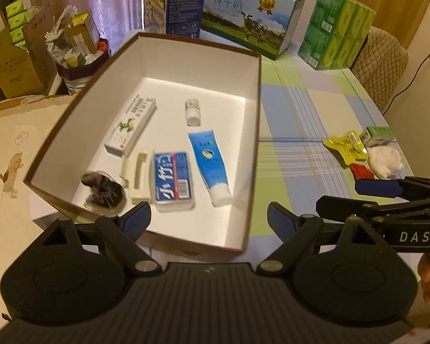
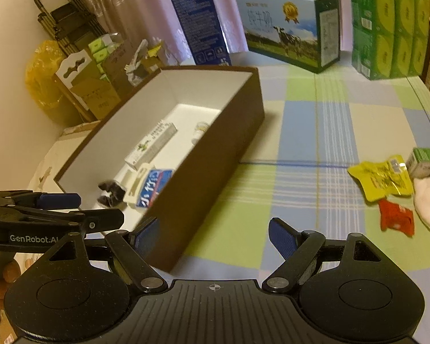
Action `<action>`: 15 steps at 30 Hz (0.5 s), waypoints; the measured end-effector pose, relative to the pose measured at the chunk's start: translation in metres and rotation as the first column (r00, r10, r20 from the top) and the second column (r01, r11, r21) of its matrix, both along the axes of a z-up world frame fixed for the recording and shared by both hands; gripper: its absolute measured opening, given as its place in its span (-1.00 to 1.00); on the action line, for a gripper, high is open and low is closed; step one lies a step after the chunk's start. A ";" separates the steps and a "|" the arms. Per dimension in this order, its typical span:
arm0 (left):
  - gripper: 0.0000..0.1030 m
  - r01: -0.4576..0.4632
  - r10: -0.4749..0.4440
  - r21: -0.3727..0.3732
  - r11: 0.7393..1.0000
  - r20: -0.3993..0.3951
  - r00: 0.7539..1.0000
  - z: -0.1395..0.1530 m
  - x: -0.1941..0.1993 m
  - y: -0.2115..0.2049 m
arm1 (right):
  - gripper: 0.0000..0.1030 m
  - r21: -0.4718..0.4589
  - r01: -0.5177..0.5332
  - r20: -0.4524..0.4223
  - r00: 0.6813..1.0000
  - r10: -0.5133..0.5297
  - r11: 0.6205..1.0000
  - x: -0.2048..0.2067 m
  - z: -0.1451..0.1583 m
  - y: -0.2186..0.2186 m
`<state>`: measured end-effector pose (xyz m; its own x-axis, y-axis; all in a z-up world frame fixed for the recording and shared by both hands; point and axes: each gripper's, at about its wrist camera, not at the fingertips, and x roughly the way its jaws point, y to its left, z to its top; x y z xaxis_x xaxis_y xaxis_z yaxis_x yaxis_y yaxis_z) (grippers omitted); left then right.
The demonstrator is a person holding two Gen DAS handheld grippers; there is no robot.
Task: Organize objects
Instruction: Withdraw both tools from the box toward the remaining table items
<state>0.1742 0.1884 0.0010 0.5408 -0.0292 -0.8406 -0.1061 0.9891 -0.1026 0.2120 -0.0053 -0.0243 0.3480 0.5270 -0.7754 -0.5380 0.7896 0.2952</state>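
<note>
A brown box [image 1: 252,149] with a white inside holds a blue tube [image 1: 209,160], a blue pack [image 1: 173,179], a white carton [image 1: 132,126], a small white bottle [image 1: 192,111], a cream plastic piece [image 1: 137,177] and a dark wrapped item [image 1: 103,190]. My left gripper [image 1: 209,220] hangs open over the box's near edge, holding nothing. On the checked cloth to the right lie a yellow packet [image 2: 382,179], a red packet [image 2: 395,219], a white wad [image 2: 428,200] and a small green carton [image 2: 427,162]. My right gripper [image 2: 213,233] is open and empty beside the box [image 2: 215,154].
A milk carton box [image 1: 252,20], a tall blue box [image 1: 175,3] and green tissue packs [image 1: 338,31] stand along the table's far edge. Cardboard boxes and clutter [image 1: 20,54] sit off the left side. A quilted chair back [image 1: 384,66] is at the far right.
</note>
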 end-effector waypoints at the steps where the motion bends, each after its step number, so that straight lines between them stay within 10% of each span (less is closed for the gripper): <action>1: 0.67 0.003 -0.003 -0.002 1.000 -0.005 1.000 -0.001 -0.001 -0.003 | 0.56 -0.002 0.003 -0.006 1.000 -0.003 1.000 0.000 -0.001 -0.004; 15: 0.67 0.099 -0.100 -0.034 0.995 -0.042 0.994 -0.013 0.008 -0.073 | 0.56 -0.060 0.103 -0.068 0.992 -0.107 0.993 -0.001 -0.019 -0.076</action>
<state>0.1821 0.1150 -0.0119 0.4965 -0.1077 -0.8613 -0.0125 0.9913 -0.1311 0.2109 -0.0810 -0.0430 0.3420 0.4451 -0.8276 -0.4301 0.8572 0.2833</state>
